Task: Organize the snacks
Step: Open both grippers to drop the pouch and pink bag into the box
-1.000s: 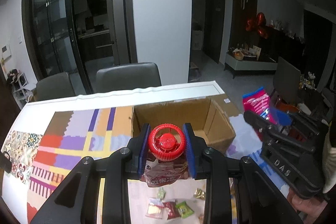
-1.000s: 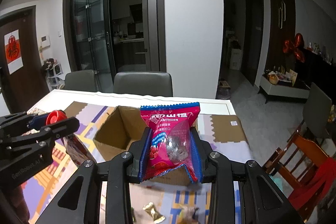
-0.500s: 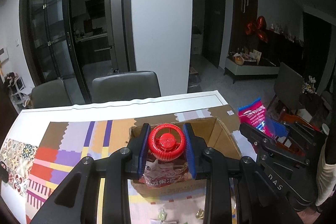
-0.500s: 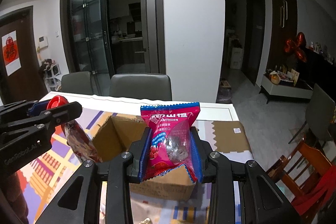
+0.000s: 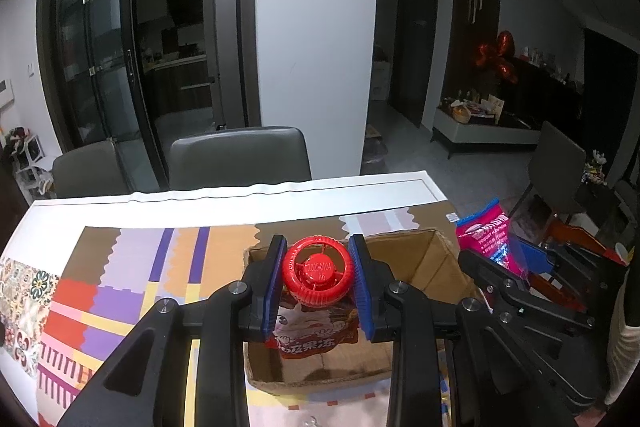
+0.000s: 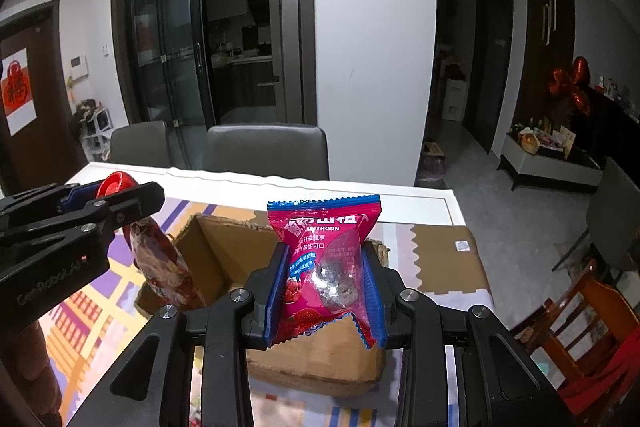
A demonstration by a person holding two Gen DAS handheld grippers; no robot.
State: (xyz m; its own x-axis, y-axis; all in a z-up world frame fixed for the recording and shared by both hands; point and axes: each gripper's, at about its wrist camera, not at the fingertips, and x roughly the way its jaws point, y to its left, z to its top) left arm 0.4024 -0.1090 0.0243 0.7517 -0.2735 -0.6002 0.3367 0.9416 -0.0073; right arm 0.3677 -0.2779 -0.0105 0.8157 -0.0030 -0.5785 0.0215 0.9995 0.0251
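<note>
My left gripper [image 5: 318, 273] is shut on the red cap of a jelly pouch [image 5: 316, 331], which hangs over the near part of the open cardboard box [image 5: 416, 259]. In the right wrist view the same pouch [image 6: 160, 263] dangles at the box's left wall under the left gripper [image 6: 104, 199]. My right gripper [image 6: 326, 277] is shut on a pink hawthorn snack bag [image 6: 324, 247], held upright above the box [image 6: 224, 247]. The left wrist view shows that bag [image 5: 486, 239] at the box's right side, with the right gripper [image 5: 520, 259] on it.
The box stands on a patchwork tablecloth [image 5: 132, 267] on a white table [image 5: 240, 203]. Two grey chairs [image 5: 240, 159] stand at the far edge. A wooden chair [image 6: 592, 311] is off the table's right side. Small wrapped candies lie near the front edge.
Both grippers have moved forward with their snacks, from short of the box to over it. The box now sits lower and closer in both views.
</note>
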